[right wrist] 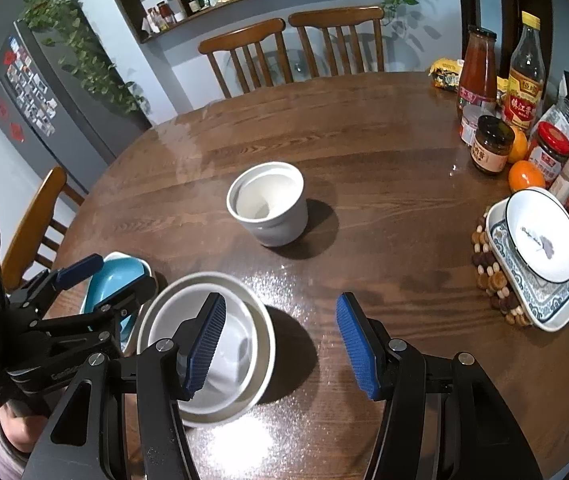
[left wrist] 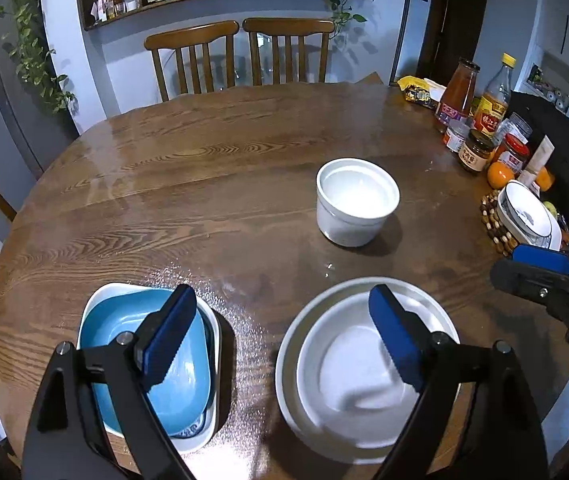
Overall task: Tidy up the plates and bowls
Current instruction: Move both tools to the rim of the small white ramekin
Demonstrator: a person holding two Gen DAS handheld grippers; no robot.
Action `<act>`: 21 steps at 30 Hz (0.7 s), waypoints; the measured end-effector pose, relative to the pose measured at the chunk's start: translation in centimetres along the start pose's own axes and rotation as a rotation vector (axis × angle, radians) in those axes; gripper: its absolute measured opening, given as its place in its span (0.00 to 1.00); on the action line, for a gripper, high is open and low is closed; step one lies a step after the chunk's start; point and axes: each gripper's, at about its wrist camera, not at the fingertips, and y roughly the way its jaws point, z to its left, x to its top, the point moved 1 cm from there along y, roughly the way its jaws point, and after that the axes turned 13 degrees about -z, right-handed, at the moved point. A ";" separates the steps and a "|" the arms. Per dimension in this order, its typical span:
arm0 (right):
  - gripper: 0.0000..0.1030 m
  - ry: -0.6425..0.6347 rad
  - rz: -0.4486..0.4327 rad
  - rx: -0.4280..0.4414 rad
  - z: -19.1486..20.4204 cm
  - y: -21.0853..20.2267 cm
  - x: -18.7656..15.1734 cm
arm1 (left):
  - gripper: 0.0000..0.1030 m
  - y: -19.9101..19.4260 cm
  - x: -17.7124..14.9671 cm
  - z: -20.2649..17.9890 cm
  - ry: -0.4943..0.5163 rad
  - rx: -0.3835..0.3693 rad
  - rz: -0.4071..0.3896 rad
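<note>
A blue dish (left wrist: 172, 384) lies inside a white square dish (left wrist: 96, 300) at the table's near left. Two nested white bowls (left wrist: 348, 376) sit near the front edge. A deep white bowl (left wrist: 356, 200) stands alone mid-table. My left gripper (left wrist: 280, 336) hangs open above the gap between the blue dish and the nested bowls, holding nothing. My right gripper (right wrist: 280, 344) is open and empty; its left finger (right wrist: 204, 340) hovers over the nested bowls (right wrist: 244, 332), its right one over bare wood. A round plate rests on a patterned square plate (right wrist: 540, 304) at the right.
Bottles, jars and oranges (right wrist: 524, 176) crowd the table's right edge behind the plate stack, which sits on a beaded trivet (right wrist: 488, 276). Wooden chairs (left wrist: 240, 56) stand at the far side and one at the left. A person's hand (right wrist: 16, 428) holds the left gripper.
</note>
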 end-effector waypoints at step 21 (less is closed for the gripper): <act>0.57 0.030 0.025 0.020 -1.8 4.8 3.4 | 0.85 6.5 4.4 -0.1 -0.080 -0.003 0.084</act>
